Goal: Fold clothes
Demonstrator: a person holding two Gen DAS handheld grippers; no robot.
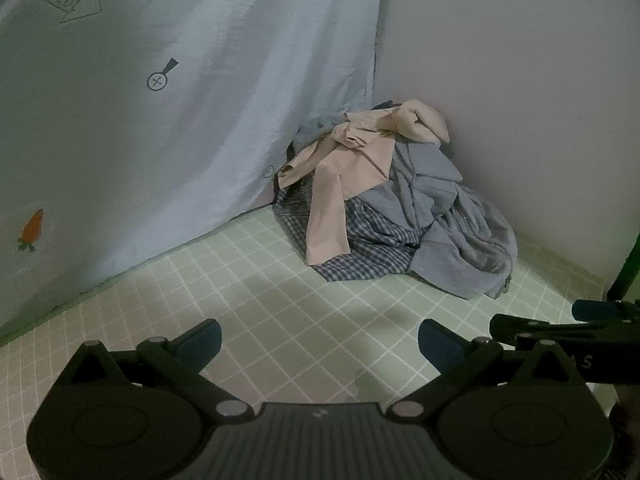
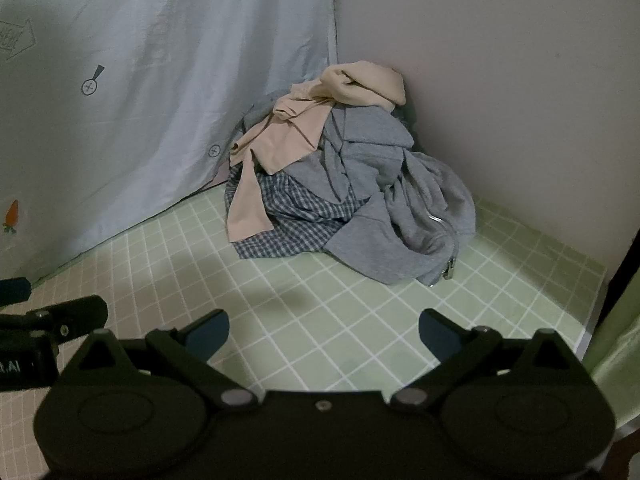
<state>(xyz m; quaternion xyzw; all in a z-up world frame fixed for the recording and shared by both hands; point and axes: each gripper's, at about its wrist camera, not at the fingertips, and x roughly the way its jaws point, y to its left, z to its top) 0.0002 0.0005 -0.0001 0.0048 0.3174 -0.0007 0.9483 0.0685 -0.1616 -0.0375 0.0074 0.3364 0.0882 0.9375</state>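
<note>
Hovering both tongs, left [image 1: 320,340] and right [image 2: 324,332], spread and empty over my tiled counter [image 2: 320,292]; clothes pile [image 2: 340,184] heaped in the corner against the carrot-print curtain [image 2: 160,100].

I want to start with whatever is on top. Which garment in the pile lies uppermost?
The beige garment: it drapes over the pile's peak, one sleeve hanging down across the checked shirt. The grey zip-up hoodie lies lower, to the right.

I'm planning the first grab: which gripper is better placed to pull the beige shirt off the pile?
Left, slightly. The beige shirt drapes down the pile's left side, its sleeve hanging toward the left gripper. The right gripper faces the grey zip hoodie instead. Both are open, apart from the clothes.
</note>
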